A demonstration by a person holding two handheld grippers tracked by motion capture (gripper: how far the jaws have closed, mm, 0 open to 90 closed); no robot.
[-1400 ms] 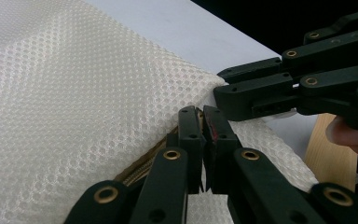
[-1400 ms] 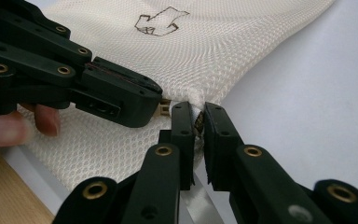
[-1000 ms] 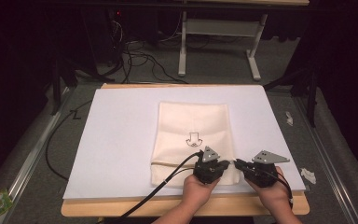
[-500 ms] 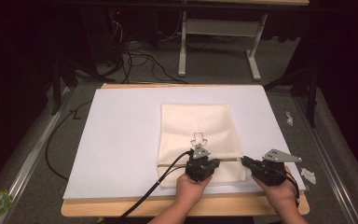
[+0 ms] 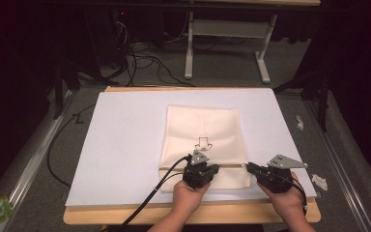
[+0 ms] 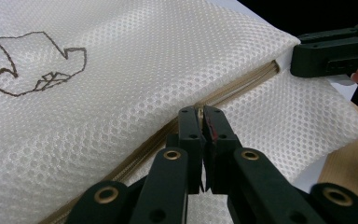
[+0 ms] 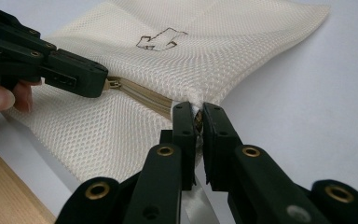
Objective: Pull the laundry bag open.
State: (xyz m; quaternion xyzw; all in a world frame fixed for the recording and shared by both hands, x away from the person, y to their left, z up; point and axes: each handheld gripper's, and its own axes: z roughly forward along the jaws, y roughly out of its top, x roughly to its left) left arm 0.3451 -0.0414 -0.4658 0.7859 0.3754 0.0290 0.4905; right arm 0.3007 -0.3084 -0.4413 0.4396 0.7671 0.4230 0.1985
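Observation:
A cream mesh bag (image 5: pixel 203 130) with a brown stitched outline (image 5: pixel 203 143) lies flat on a white sheet (image 5: pixel 125 145). A beige zipper (image 6: pixel 242 86) runs across its near end. My left gripper (image 6: pixel 203 112) is shut on the zipper pull (image 7: pixel 113 84) at about the middle of the zipper (image 7: pixel 144 95). In the high view the left gripper (image 5: pixel 198 164) sits over the bag's near part. My right gripper (image 7: pixel 196 109) is shut on the bag's right edge, where the zipper ends. That right gripper (image 5: pixel 249 166) shows at the bag's right corner in the high view.
The white sheet covers a wooden table whose front edge (image 5: pixel 125 215) shows near the person. A black cable (image 5: pixel 149 203) trails from the left gripper off the front. Crumpled white scraps (image 5: pixel 319 181) lie on the floor at the right. A desk frame (image 5: pixel 222 43) stands beyond.
The left gripper has slid to the left along the zipper line, away from the right gripper. The right gripper has kept its hold at the bag's right edge.

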